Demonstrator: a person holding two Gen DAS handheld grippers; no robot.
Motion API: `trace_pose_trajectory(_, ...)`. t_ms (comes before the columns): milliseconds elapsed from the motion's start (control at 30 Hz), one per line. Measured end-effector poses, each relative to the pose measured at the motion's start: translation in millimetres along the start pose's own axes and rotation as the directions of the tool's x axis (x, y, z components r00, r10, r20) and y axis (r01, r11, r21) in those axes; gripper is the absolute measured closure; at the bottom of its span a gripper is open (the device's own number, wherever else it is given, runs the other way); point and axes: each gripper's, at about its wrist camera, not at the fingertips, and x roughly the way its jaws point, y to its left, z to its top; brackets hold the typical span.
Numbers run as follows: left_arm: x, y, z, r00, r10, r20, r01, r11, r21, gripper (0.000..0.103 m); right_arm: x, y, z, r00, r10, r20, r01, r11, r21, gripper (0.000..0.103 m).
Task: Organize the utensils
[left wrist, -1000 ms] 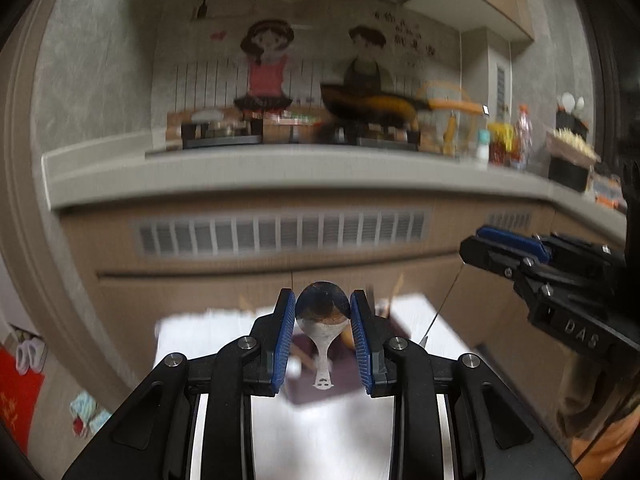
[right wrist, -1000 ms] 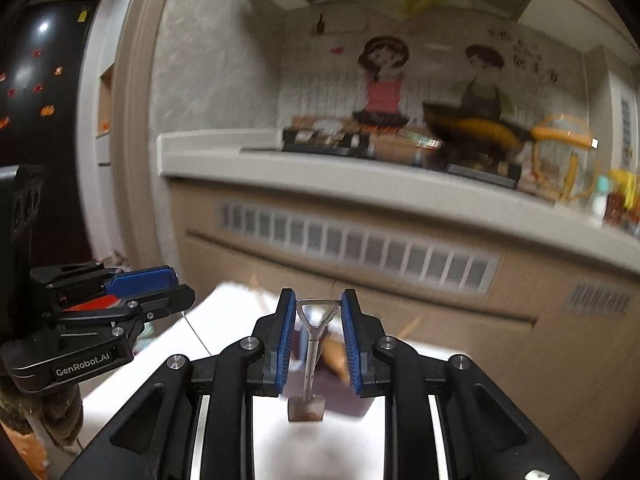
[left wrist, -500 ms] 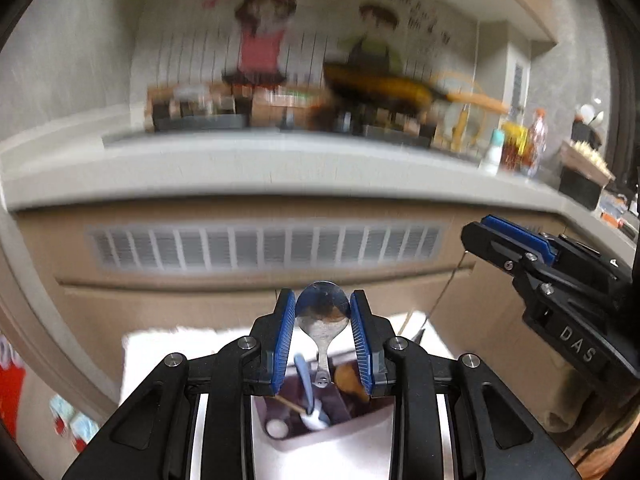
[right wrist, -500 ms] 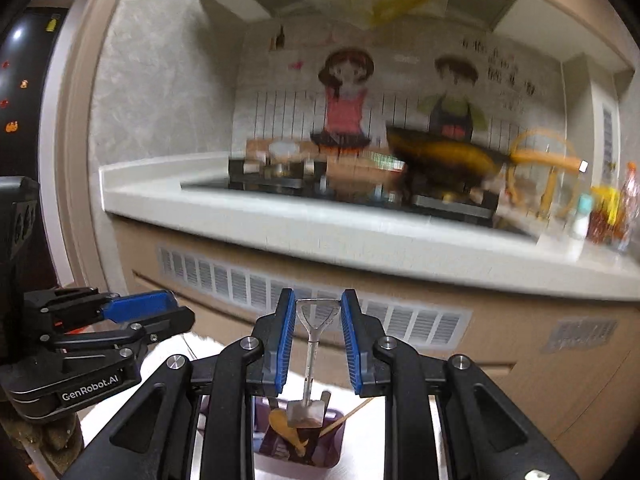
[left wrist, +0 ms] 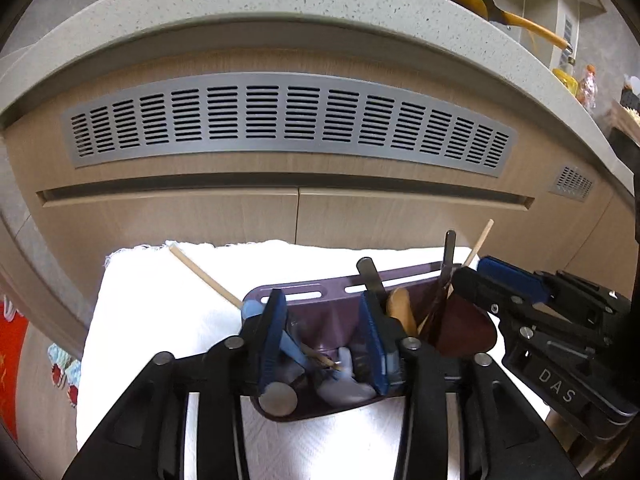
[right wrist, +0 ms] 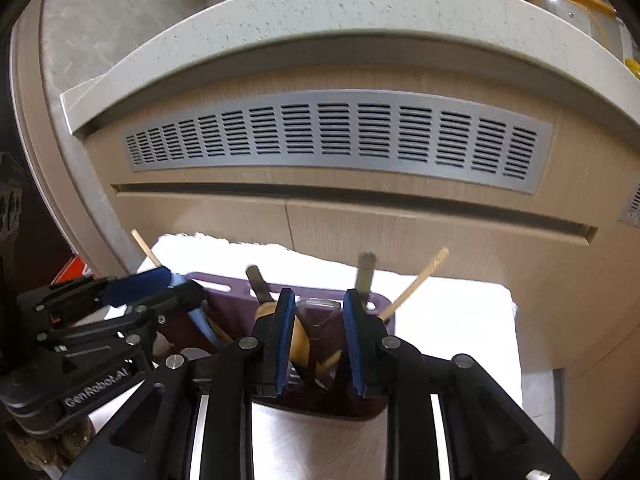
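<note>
1. A white cloth (left wrist: 168, 332) covers the worktop below a cabinet vent (left wrist: 288, 124).
2. A purple caddy (left wrist: 316, 300) sits on the cloth, holding spoons and chopsticks (left wrist: 204, 278).
3. The left gripper (left wrist: 323, 340) hangs spread over the caddy's left compartment.
4. The right gripper (right wrist: 318, 344) hangs spread over a wooden spoon (right wrist: 300, 340) in the caddy.

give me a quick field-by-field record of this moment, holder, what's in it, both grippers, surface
holder: purple utensil caddy, standing on the white cloth
contents: blue plastic spoon, wooden spoon, chopsticks, dark-handled utensils
left gripper: open, fingers down over the caddy's left section
right gripper: open, over the right section; a metal handle loop between its fingers
backdrop: cabinet front with a grey vent grille
</note>
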Motion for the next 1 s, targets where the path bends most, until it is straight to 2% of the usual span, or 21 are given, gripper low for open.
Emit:
trace_pose_trajectory(33, -4.6, -1.1, -1.4, 1.000, 0.010, 0.017, -0.010, 1.000, 0.004, 0.059, -2.7, -1.1, -3.3, 1.000, -0.005, 0.008, 0.005, 1.000, 0.001, 0.074)
trace_pose_trajectory(100, -16.3, -1.7, -6.5, 0.998, 0.024, 0.054, -0.024, 1.000, 0.007, 0.051, -13.9, -4.2, -9.6, 0.999, -0.009, 0.032, 0.008, 1.000, 0.014, 0.058)
trace_pose_trajectory(233, -46.2, -5.5, -21.4, 0.992, 0.030, 0.122, -0.030, 1.000, -0.001, 0.028, -45.3, -7.0, -26.8, 0.995, -0.028, 0.099, 0.025, 0.999, 0.031, 0.043)
trace_pose_trajectory(333, -77.3, -15.7, -47.6, 0.981, 0.030, 0.192, -0.033, 0.999, 0.013, 0.011, -67.6, -6.6, -43.1, 0.991, -0.050, 0.121, 0.045, 0.998, 0.044, 0.032)
trace_pose_trajectory(367, -89.3, -21.0, -61.9, 0.977, 0.025, 0.213, -0.033, 0.999, 0.034, 0.006, -77.6, -5.1, -54.2, 0.990, -0.061, 0.130, 0.055, 0.997, 0.045, 0.025)
trace_pose_trajectory(400, -98.3, -25.4, -73.9, 0.974, 0.021, 0.225, -0.034, 0.998, 0.054, 0.004, -84.7, -4.1, -62.3, 0.988, -0.069, 0.136, 0.063, 0.997, 0.046, 0.019)
trace_pose_trajectory(533, -127.7, -37.0, -115.1, 0.969, 0.035, 0.246, -0.061, 0.993, 0.099, 0.000, -111.1, 2.7, -100.3, 0.982, -0.104, 0.155, 0.099, 0.994, 0.035, 0.014)
trace_pose_trajectory(667, -151.6, -39.5, -157.8, 0.953, 0.096, 0.287, -0.115, 0.992, 0.049, 0.000, -130.4, 11.7, -131.8, 0.978, -0.136, 0.158, 0.134, 0.991, 0.024, 0.010)
trace_pose_trajectory(800, -164.2, -37.5, -185.2, 0.940, 0.159, 0.302, -0.167, 0.986, 0.002, 0.000, -149.4, 12.7, -164.2, 0.971, -0.176, 0.163, 0.166, 0.983, 0.078, 0.006)
trace_pose_trajectory(867, -166.5, -38.7, -195.4, 0.941, 0.172, 0.293, -0.180, 0.984, -0.001, 0.000, -156.0, 13.5, -178.4, 0.970, -0.185, 0.158, 0.171, 0.981, 0.096, 0.005)
trace_pose_trajectory(1000, -165.6, -39.0, -205.6, 0.955, 0.169, 0.246, -0.173, 0.985, -0.004, 0.000, -169.7, 22.9, -195.5, 0.964, -0.198, 0.175, 0.189, 0.980, 0.065, 0.005)
